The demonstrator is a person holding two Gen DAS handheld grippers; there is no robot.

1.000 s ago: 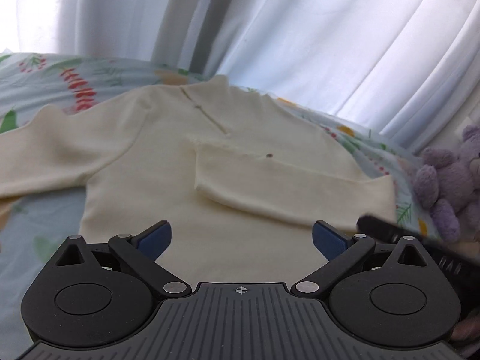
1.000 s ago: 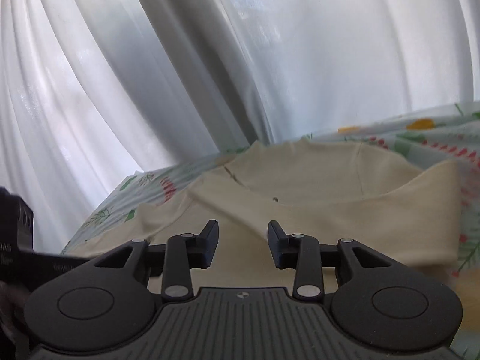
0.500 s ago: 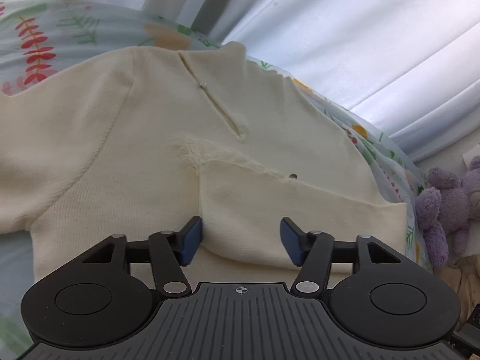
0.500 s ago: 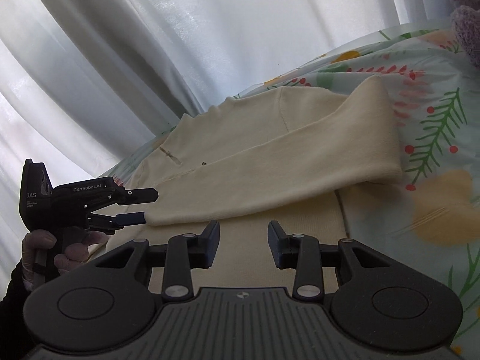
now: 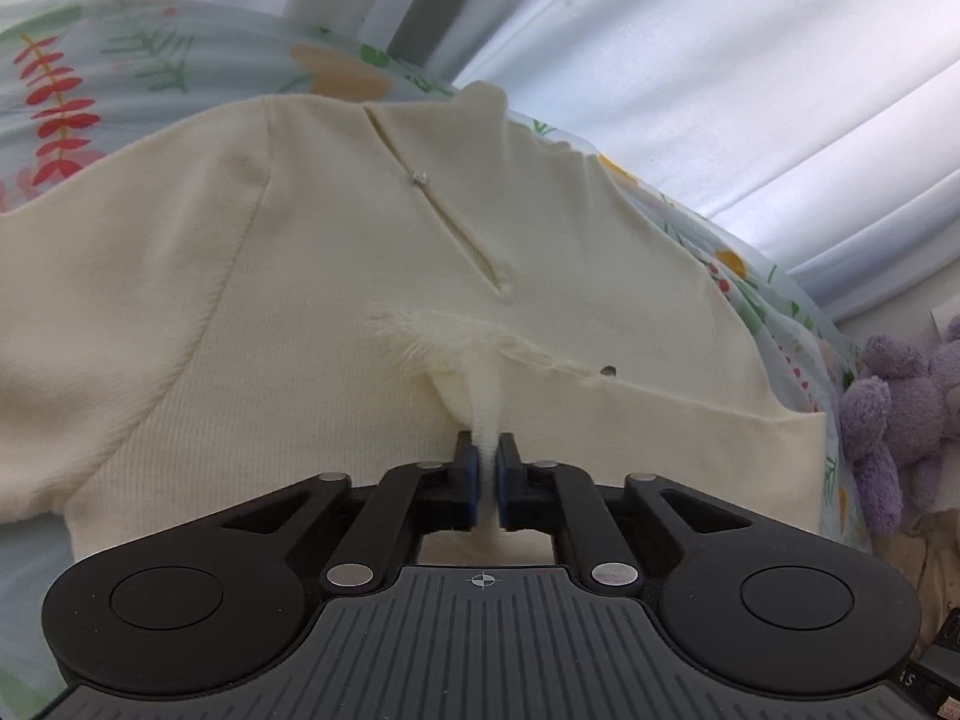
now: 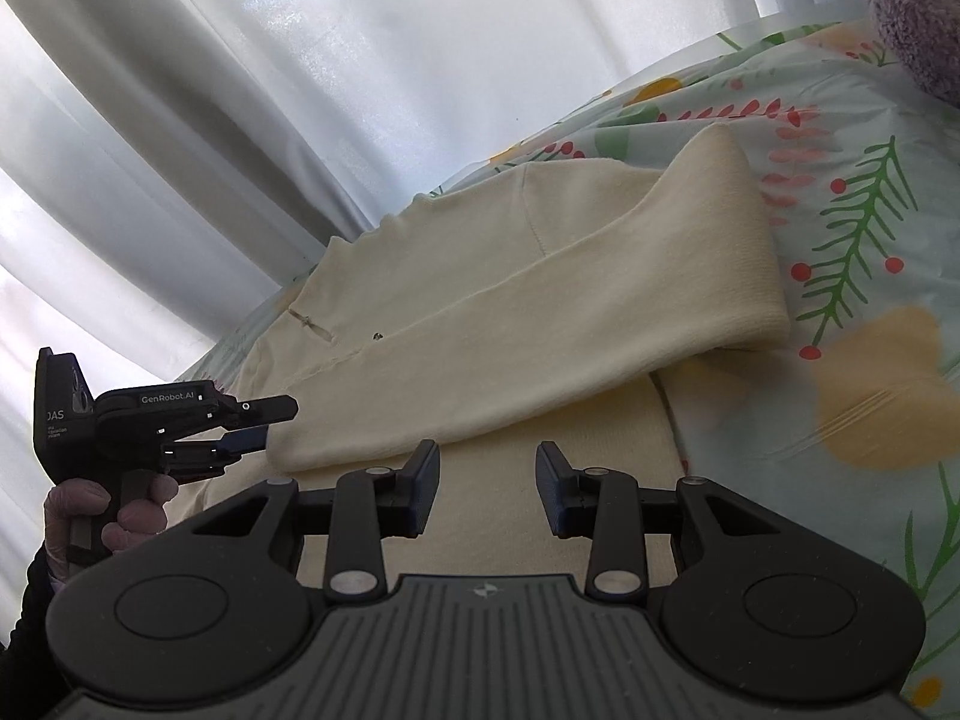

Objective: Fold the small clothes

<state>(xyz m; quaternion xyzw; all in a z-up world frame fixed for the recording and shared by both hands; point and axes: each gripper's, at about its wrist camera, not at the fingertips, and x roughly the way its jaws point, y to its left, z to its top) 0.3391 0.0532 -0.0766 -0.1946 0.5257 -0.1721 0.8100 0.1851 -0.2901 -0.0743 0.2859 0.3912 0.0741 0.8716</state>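
Since 1 second earlier, my left gripper point(image 5: 487, 468) dropped and closed, clamped on the cream sweater's point(image 5: 288, 312) folded sleeve cuff point(image 5: 480, 396) at 12 o'clock; my right gripper point(image 6: 487, 489) hovered over the hem, jaws apart.

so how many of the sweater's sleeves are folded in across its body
1. One sleeve lies folded across the cream sweater, its cuff pinched in the left gripper. The other sleeve lies spread out on the floral sheet.
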